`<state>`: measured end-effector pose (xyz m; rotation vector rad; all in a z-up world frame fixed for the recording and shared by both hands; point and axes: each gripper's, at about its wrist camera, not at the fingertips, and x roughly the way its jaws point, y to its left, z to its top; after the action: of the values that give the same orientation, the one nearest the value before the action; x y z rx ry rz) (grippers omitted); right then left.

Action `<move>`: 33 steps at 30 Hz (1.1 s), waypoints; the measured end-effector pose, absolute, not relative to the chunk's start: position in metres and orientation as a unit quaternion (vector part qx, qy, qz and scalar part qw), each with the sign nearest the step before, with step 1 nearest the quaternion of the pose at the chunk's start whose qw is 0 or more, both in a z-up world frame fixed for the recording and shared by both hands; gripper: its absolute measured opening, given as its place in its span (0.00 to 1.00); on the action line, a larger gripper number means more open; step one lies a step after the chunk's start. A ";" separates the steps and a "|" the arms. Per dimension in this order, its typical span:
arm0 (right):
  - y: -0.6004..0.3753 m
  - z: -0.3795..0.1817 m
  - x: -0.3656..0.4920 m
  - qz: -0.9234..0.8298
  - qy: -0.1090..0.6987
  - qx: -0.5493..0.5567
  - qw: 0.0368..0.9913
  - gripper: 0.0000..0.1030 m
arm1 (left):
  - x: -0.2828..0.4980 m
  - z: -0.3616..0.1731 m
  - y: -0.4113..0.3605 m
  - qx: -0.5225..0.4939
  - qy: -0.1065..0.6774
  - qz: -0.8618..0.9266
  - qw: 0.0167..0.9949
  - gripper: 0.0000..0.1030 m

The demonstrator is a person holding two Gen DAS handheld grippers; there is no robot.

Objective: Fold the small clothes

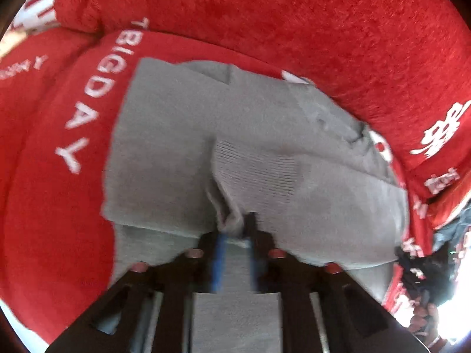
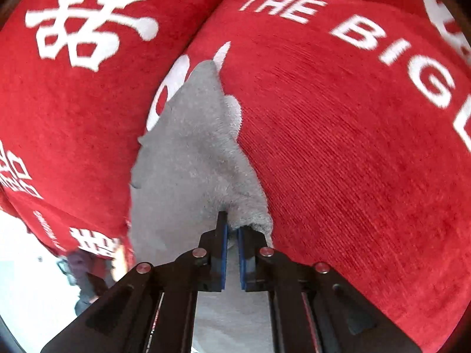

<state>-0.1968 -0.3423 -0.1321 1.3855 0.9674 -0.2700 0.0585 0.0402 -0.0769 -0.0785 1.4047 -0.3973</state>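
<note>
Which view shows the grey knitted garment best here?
The left wrist view: the grey knitted garment lies spread on the red printed cover, folds and ribbed patch visible, left tongs pinching an edge. The right wrist view shows only a narrow strip held by the right tongs.

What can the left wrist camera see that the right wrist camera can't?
Only the left wrist view shows the gray garment spread wide with folded layers and a ribbed patch, plus the white word "DAY" on the red cover.

Only the right wrist view shows the words "THE BIG" and a large white Chinese character, with the garment narrowing to a point.

Both show a gripper closed on the gray cloth, the left gripper and the right gripper, over the same red cover.
</note>
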 end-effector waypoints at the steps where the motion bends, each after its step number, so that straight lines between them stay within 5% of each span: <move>1: -0.342 -0.132 -0.197 -0.118 0.425 0.615 0.653 0.08 | 0.058 -0.073 0.043 -0.023 0.635 -0.168 0.753 0.54; 19: -0.345 -0.120 -0.193 -0.126 0.447 0.584 0.666 0.11 | 0.041 -0.072 0.016 0.077 0.626 -0.154 0.760 0.57; 24: -0.342 -0.109 -0.203 -0.095 0.469 0.564 0.673 0.13 | 0.038 -0.075 0.022 0.084 0.621 -0.155 0.764 0.65; 25: -0.345 -0.103 -0.207 -0.091 0.461 0.563 0.680 0.16 | 0.038 -0.076 0.024 0.081 0.623 -0.156 0.762 0.65; 27: -0.356 -0.096 -0.210 -0.102 0.451 0.553 0.693 0.44 | 0.038 -0.077 0.026 0.078 0.624 -0.158 0.761 0.65; 28: -0.363 -0.094 -0.210 -0.113 0.447 0.548 0.698 0.49 | 0.038 -0.077 0.026 0.080 0.624 -0.158 0.762 0.65; 33: -0.390 -0.114 -0.181 -0.108 0.437 0.563 0.693 0.50 | 0.038 -0.077 0.025 0.083 0.619 -0.153 0.766 0.65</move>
<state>-0.1810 -0.3901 -0.1139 1.2566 0.9765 -0.2415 0.0379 0.0248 -0.0775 0.1798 1.3450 -0.3333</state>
